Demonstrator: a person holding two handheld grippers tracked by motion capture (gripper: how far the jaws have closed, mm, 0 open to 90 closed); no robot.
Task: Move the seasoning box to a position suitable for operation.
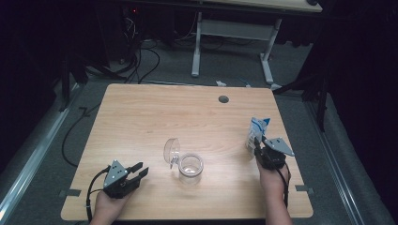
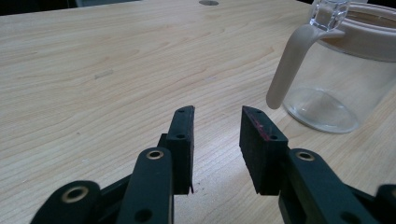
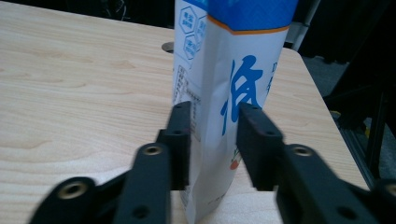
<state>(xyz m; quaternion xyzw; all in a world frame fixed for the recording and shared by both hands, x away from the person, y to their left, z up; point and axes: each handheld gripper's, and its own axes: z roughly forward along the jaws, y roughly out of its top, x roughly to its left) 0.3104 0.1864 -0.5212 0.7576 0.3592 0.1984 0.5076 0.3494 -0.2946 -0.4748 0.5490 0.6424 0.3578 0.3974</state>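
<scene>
A clear glass jar (image 1: 191,168) stands near the table's front middle, its round lid (image 1: 172,150) swung open to the left on a pale strap. In the left gripper view the jar (image 2: 336,84) sits to the right, beyond the jaws. My left gripper (image 1: 141,171) (image 2: 217,112) rests at the front left, open, with bare wood between its pads. A white and blue pouch (image 1: 258,129) (image 3: 233,56) stands upright at the right side. My right gripper (image 1: 257,143) (image 3: 212,109) has a pad on each side of its lower half, and the pouch fills the gap.
The wooden table (image 1: 141,117) has a round cable hole (image 1: 223,99) near its far edge. Behind it on the grey floor stand the white legs of another desk (image 1: 196,51) and loose cables (image 1: 141,61). The right table edge is close to the pouch.
</scene>
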